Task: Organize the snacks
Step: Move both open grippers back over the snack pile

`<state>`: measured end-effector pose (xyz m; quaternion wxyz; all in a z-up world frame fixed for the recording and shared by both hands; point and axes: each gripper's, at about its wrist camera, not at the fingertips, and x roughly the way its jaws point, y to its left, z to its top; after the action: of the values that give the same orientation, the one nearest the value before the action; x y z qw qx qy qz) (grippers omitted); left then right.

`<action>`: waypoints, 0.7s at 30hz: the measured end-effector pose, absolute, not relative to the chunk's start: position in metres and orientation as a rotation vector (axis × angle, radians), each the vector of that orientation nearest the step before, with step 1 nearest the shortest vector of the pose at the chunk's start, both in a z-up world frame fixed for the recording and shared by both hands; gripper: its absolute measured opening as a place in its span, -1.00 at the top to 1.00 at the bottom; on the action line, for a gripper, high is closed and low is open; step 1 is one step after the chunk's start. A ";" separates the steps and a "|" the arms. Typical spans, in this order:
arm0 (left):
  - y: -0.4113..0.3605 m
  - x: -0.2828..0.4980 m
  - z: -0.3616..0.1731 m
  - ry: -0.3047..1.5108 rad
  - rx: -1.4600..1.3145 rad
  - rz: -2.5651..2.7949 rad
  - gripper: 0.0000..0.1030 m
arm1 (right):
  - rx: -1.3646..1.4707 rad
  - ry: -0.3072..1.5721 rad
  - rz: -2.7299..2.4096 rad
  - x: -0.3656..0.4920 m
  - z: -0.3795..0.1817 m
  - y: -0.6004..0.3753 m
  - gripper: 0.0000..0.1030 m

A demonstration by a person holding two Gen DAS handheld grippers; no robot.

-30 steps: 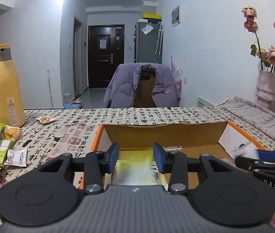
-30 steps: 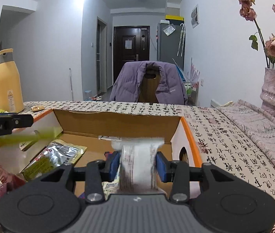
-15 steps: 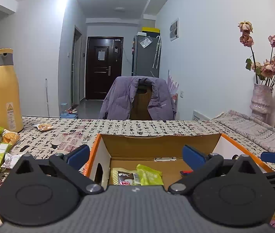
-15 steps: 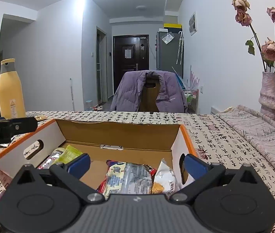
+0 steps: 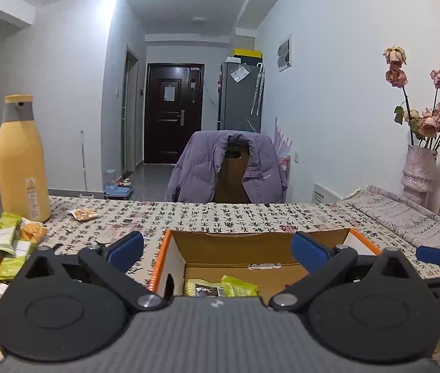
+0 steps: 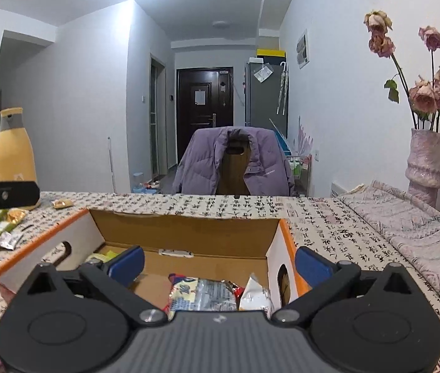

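The jaws of the left gripper (image 5: 218,248) and of the right gripper (image 6: 218,262) both stand wide and hold nothing, above the open cardboard box (image 6: 185,230) on the surface (image 6: 338,236). Inside the box lie a green packet (image 5: 239,286), a blue-and-silver packet (image 6: 203,293) and a white packet (image 6: 254,293). More snack packets (image 5: 8,245) lie on the surface left of the box, near a yellow bottle (image 5: 21,161).

box (image 6: 189,233): matt cardboard | snack packets (image 6: 207,292): glossy foil | tablecloth (image 6: 344,236): printed cloth
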<state>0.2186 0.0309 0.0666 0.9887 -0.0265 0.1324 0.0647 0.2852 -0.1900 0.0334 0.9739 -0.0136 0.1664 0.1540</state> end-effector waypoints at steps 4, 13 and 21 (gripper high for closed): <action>0.029 0.200 0.077 0.250 -0.044 0.134 -1.00 | -0.020 0.323 0.324 0.267 0.045 -0.193 -1.00; 0.023 0.156 0.076 0.260 -0.038 0.123 -1.00 | -0.038 0.307 0.332 0.218 0.055 -0.201 -1.00; 0.022 0.122 0.061 0.299 -0.045 0.111 -1.00 | -0.039 0.337 0.339 0.178 0.049 -0.208 -1.00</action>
<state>0.1225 0.0223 0.0611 0.9871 -0.0224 0.1489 0.0551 0.1778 -0.2082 0.0489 0.9714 -0.0193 0.1669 0.1680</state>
